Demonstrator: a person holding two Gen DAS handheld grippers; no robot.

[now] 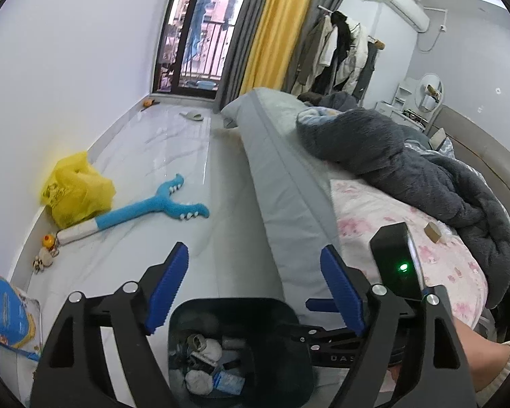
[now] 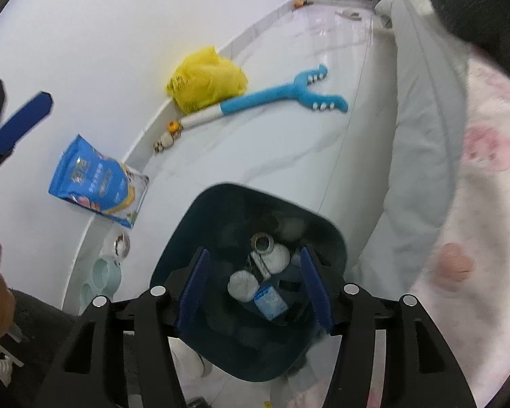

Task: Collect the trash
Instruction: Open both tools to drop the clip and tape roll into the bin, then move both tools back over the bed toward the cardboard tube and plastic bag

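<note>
A dark blue trash bin (image 1: 289, 350) stands on the white floor beside the bed; it also shows in the right wrist view (image 2: 326, 234). Crumpled white tissues (image 2: 243, 285), a small blue packet (image 2: 270, 301) and other scraps lie inside. My left gripper (image 1: 255, 278) is open and empty above the bin's far rim. My right gripper (image 2: 255, 282) is open and empty, its blue pads (image 2: 192, 289) held right over the bin's mouth. The right gripper's body (image 1: 396, 265) shows in the left wrist view at the bed's edge.
A yellow plastic bag (image 1: 76, 188), a blue plush toy (image 1: 159, 204) and small toys (image 1: 47, 248) lie by the wall. A blue snack bag (image 2: 95, 182) and bowls (image 2: 107, 272) sit near the skirting. The bed (image 1: 408, 210) with grey blanket lies right; a small box (image 1: 433, 231) rests on it.
</note>
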